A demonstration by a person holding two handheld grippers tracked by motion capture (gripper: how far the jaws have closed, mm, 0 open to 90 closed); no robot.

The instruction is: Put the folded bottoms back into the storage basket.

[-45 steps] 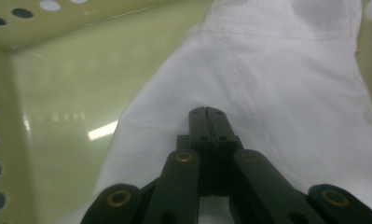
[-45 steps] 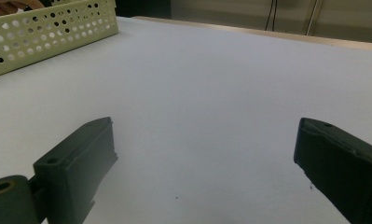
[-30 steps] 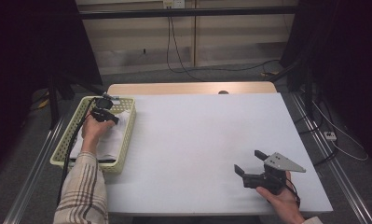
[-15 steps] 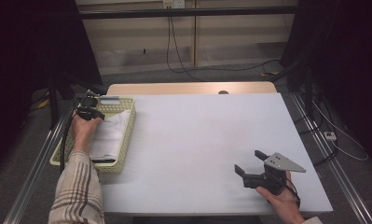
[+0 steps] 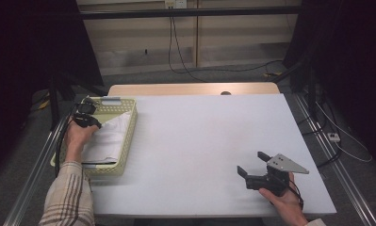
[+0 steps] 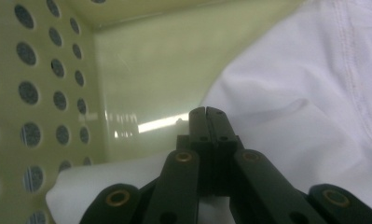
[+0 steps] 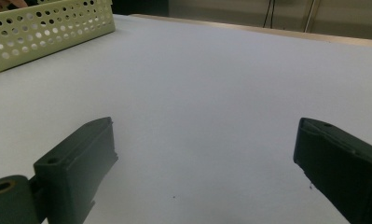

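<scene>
A pale green perforated basket [image 5: 129,137] stands at the table's left edge with a white cloth [image 5: 108,140] lying in it. My left gripper [image 5: 94,122] is over the basket's far left corner, above the cloth's edge. In the left gripper view its jaws [image 6: 205,112] are pressed together, with nothing seen between the tips; the cloth [image 6: 305,93] lies under and to the right, and the basket wall [image 6: 34,93] is at the left. My right gripper [image 5: 251,163] rests low at the table's near right, open, with bare table between its jaws [image 7: 207,128].
The white tabletop [image 5: 200,132] spreads between basket and right gripper. The basket's side [image 7: 48,28] shows far off in the right gripper view. A wooden strip [image 5: 190,89] borders the table's far edge, with cables on the floor behind. Metal rails run along both sides.
My left hand has moved from over the basket's far middle leftward to its far left corner, jaws shut throughout, uncovering more of the white cloth. The right gripper has stayed put.
</scene>
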